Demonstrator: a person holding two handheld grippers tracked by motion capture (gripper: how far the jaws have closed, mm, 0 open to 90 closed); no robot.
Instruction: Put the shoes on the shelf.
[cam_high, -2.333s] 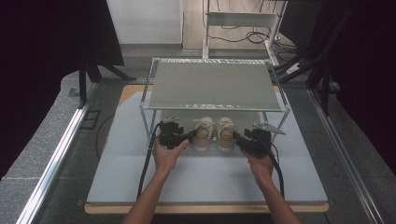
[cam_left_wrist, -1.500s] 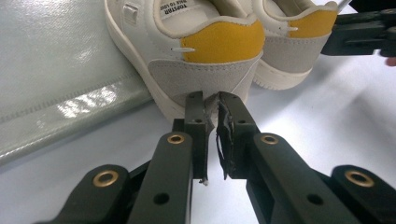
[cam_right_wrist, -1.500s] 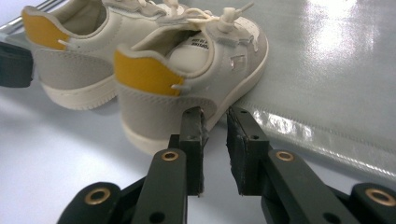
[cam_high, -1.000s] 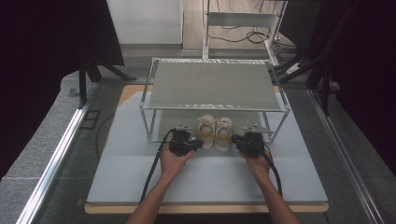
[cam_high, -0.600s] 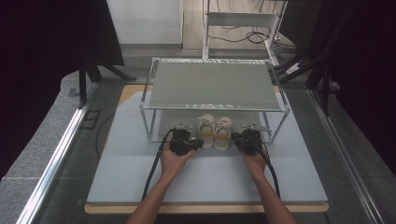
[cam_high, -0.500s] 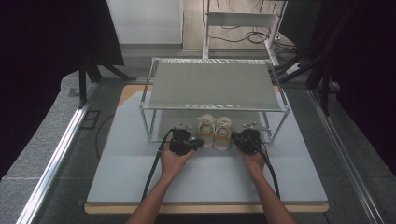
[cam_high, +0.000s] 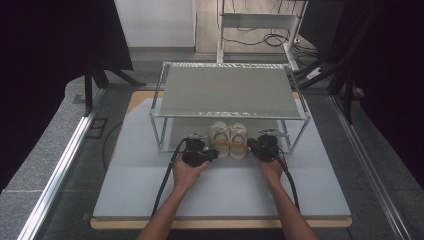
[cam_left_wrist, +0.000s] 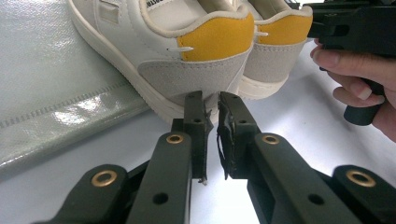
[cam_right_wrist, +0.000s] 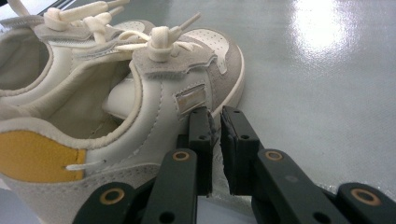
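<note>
A pair of cream sneakers with yellow heel tabs stands at the front of the rack's lower shelf (cam_right_wrist: 317, 70), heels toward me. The left shoe (cam_high: 220, 138) (cam_left_wrist: 187, 51) and the right shoe (cam_high: 238, 140) (cam_right_wrist: 177, 93) sit side by side. My left gripper (cam_high: 214, 152) (cam_left_wrist: 211, 100) is shut, holding nothing, its tips right at the left shoe's heel sole. My right gripper (cam_high: 251, 145) (cam_right_wrist: 215, 116) is shut and holds nothing, lying along the right shoe's outer side near the sole. The other hand (cam_left_wrist: 355, 79) appears beyond the right shoe in the left gripper view.
A two-level metal rack with a grey top shelf (cam_high: 227, 92) stands on a pale mat (cam_high: 225, 192) over the table. Its front posts (cam_high: 162, 135) flank the shoes. Cables trail back from both grippers. Dark curtains and a white stand lie behind.
Both grippers have moved inward and forward, from wide of the shoes to right beside them. The shoes have stayed in place.
</note>
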